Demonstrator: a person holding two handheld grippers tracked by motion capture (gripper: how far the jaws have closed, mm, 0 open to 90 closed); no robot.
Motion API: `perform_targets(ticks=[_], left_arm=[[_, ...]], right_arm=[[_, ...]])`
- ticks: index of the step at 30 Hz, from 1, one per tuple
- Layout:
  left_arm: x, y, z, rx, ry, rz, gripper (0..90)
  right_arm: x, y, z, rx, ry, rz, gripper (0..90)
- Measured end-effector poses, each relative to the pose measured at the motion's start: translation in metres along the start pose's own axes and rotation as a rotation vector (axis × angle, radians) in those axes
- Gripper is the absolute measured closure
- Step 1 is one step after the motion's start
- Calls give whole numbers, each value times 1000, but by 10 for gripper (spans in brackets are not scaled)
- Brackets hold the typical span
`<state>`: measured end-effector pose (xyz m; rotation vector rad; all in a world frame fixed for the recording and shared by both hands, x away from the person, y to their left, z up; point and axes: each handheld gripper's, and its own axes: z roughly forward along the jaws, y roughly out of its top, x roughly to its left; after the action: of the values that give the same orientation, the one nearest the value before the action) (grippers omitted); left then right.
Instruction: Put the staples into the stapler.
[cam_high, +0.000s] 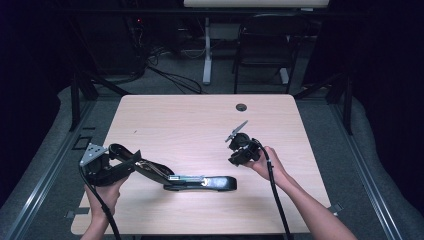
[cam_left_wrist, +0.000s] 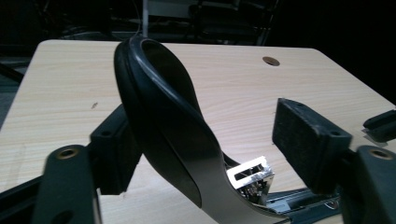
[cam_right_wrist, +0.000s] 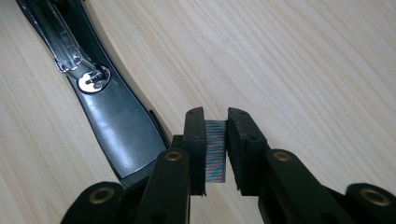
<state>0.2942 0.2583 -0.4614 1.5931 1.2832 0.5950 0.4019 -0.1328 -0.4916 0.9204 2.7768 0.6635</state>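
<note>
A glossy black stapler (cam_high: 200, 181) lies opened out on the pale wood-grain table (cam_high: 200, 120), its curved top arm between the left gripper's (cam_left_wrist: 205, 154) spread jaws. The right gripper (cam_right_wrist: 215, 149) pinches a ridged strip of staples (cam_right_wrist: 215, 151), its lower end hidden.

Stapler (cam_high: 200, 181) lies on table (cam_high: 200, 120), front-left.

One black stapler (cam_high: 170, 176) lies opened on the single wooden table (cam_high: 190, 120), and one strip of staples (cam_right_wrist: 215, 150) sits clamped between the jaws in the right gripper view. Two grippers are out — the left gripper (cam_high: 131, 161) and the right gripper (cam_high: 236, 159) — each in one of the person's two hands. Behind the table stands one dark chair (cam_high: 264, 47), and the tabletop has one round cable hole (cam_high: 241, 107).
</note>
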Motion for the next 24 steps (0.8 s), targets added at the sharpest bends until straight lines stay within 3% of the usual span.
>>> perform_targets(ticks=[11, 24], left_arm=[[4, -5, 1, -4, 50, -10, 590], [2, -6, 2, -9, 67, -4, 595]], right_arm=[[5, 10, -5, -28, 26, -37, 784], [12, 28, -8, -89, 73, -97, 784]])
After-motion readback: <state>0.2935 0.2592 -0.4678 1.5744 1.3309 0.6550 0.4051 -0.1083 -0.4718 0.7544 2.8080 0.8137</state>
